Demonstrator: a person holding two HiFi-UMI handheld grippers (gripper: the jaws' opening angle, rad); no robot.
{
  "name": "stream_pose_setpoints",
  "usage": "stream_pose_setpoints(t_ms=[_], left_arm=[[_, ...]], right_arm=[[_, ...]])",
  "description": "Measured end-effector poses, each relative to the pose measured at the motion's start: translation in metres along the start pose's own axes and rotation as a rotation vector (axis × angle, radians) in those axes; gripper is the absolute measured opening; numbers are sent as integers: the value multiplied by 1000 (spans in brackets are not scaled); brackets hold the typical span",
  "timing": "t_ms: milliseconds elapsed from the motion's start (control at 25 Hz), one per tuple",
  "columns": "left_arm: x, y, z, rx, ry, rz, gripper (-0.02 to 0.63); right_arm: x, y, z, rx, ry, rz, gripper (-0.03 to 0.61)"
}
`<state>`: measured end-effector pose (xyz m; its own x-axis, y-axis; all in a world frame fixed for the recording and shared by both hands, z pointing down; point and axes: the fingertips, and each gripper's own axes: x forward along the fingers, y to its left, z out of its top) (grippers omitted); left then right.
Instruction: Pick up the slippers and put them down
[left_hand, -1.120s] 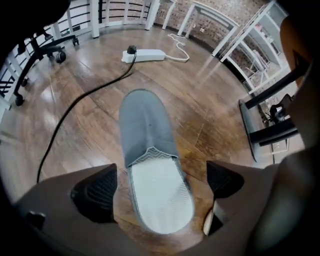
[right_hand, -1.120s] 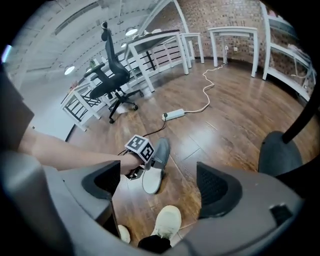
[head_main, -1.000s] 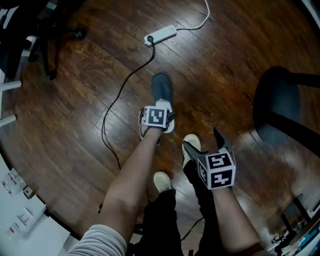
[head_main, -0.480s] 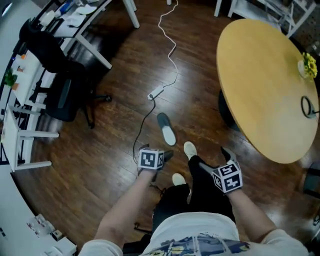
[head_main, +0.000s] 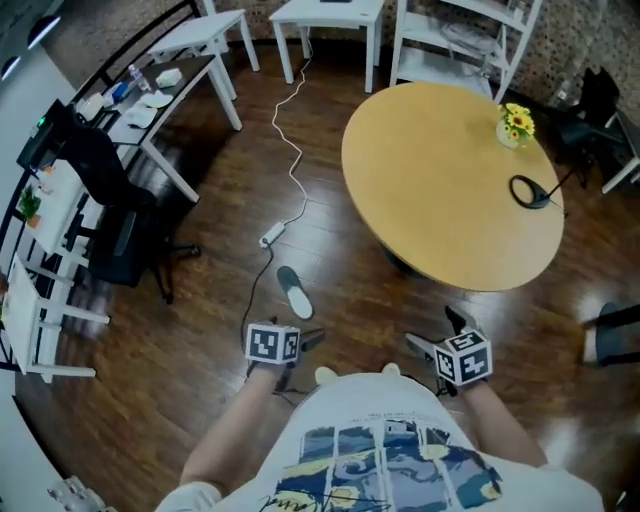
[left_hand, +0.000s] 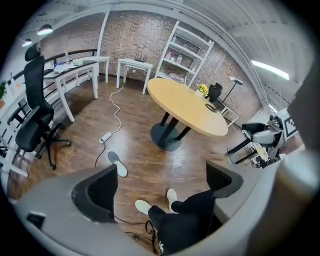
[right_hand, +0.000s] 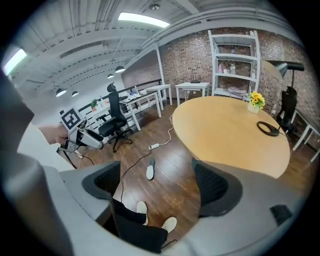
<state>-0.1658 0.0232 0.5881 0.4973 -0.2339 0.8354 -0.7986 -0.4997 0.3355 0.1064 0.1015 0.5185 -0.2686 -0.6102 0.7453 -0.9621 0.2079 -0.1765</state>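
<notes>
While the person stands upright, the left gripper (left_hand: 160, 191) hangs above the dark wooden floor (head_main: 190, 330) with its fingers (left_hand: 97, 192) spread wide and nothing caught between them, only floor and the person's own white shoes (left_hand: 142, 206) showing in the gap. Over on the right, the right gripper (right_hand: 160, 187) is the same story: fingers (right_hand: 212, 187) well apart, empty, floor beneath. And the grey-and-white slipper (head_main: 293, 292)? It lies flat on the floor, alone, just beyond the left gripper and clear of both, its pale end nearer the person. A white power strip (head_main: 272, 236) sits a little farther off, with a black cable running down beside the slipper. To the right stands the round light-wood tabletop (head_main: 440, 190), yellow flowers (head_main: 516, 122) at its far edge. A black office chair (head_main: 115, 235) waits at far left.
</notes>
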Motion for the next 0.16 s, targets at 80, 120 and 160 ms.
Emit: stream_pose_setpoints(t_ms=[80,120,160], left_arm=[[7,-41,2,-13,-9,-3,548],[11,-63,4,-14,-11,-8,548],[16,-85,6,-13,-13,-12,546]], right_arm=[[-30,-36,-15,22,-12,-7,491],[-45,-54,-23,34,-16,-12,491],[-60,-73,-32,47,-19,-18,491]])
